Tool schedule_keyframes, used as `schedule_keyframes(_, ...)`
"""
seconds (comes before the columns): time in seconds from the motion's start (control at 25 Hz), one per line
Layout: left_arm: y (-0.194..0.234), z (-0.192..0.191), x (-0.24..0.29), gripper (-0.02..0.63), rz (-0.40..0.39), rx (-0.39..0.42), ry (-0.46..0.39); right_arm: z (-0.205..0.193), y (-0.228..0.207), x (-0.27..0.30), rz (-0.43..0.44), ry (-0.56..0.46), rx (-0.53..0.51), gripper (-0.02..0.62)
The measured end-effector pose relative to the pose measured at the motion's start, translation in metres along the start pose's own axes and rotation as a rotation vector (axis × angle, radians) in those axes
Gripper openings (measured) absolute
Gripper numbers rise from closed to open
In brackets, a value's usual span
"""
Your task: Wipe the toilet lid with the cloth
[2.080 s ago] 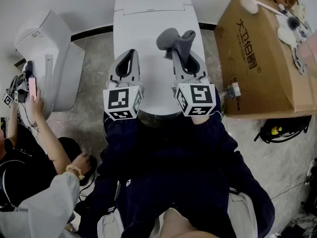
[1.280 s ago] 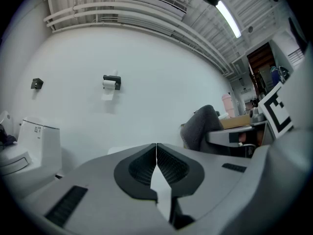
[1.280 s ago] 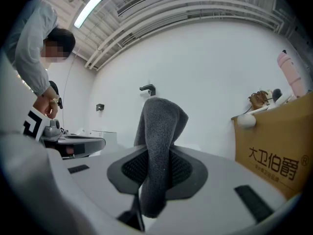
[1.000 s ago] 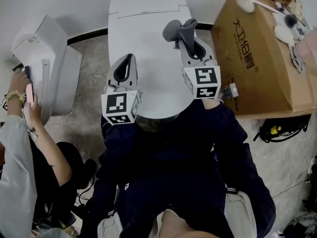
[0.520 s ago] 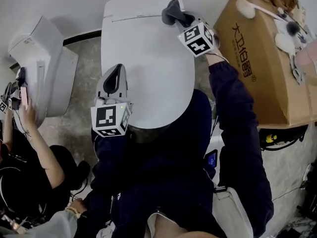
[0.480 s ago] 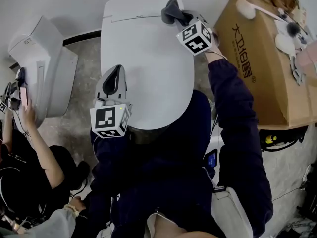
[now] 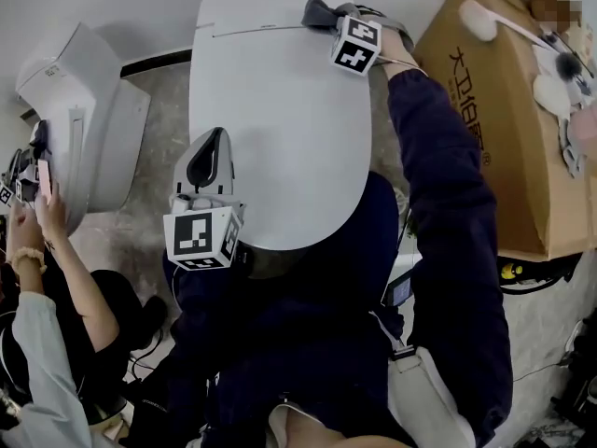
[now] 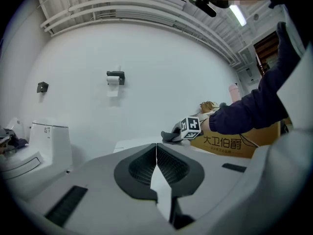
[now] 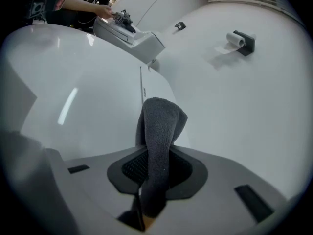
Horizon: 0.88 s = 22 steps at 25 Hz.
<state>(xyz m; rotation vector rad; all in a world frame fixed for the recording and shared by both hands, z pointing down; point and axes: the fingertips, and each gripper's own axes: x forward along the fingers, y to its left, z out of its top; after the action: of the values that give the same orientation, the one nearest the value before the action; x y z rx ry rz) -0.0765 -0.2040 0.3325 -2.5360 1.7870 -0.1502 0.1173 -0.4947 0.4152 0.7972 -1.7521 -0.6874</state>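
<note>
The white toilet lid (image 7: 270, 110) is closed and fills the middle of the head view. My right gripper (image 7: 324, 15) is at the lid's far right corner, shut on a grey cloth (image 7: 315, 12) that touches the lid there. In the right gripper view the cloth (image 9: 159, 151) stands up folded from between the jaws, with the lid (image 9: 73, 97) below. My left gripper (image 7: 207, 152) hovers over the lid's near left edge, shut and holding nothing. The left gripper view shows its jaws (image 8: 156, 153) pressed together, with the cloth (image 8: 171, 135) and the right gripper beyond.
A large cardboard box (image 7: 494, 110) with brushes on top stands right of the toilet. A second white toilet (image 7: 84, 110) stands to the left, where a person's hands (image 7: 28, 222) handle a device. A paper holder (image 8: 114, 77) hangs on the wall.
My right gripper carried the cloth from over the lid's middle to its far right corner. The left gripper drifted slightly towards the lid's near left edge.
</note>
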Motion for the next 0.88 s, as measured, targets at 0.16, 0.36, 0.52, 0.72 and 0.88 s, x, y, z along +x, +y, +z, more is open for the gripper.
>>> schedule_keyframes(0.16, 0.001, 0.0, -0.003, 0.015, 0.001, 0.003, -0.002, -0.005, 0.018, 0.007, 0.079, 0.038, -0.009, 0.081)
schedule_keyframes(0.36, 0.001, 0.002, -0.005, 0.015, -0.009, -0.006, -0.015, -0.002, 0.037, -0.012, 0.175, 0.039, 0.007, 0.078)
schedule_keyframes(0.52, -0.003, 0.003, -0.005, 0.015, -0.021, -0.012, -0.026, -0.003, 0.057, -0.036, 0.214, 0.037, -0.019, 0.078)
schedule_keyframes(0.72, -0.007, 0.005, -0.008, 0.015, -0.046, -0.012, -0.039, -0.003, 0.087, -0.07, 0.246, 0.029, -0.038, 0.078)
schedule_keyframes(0.88, -0.009, 0.008, -0.011, 0.015, -0.059, -0.022, -0.056, -0.002, 0.113, -0.099, 0.271, 0.027, -0.044, 0.078)
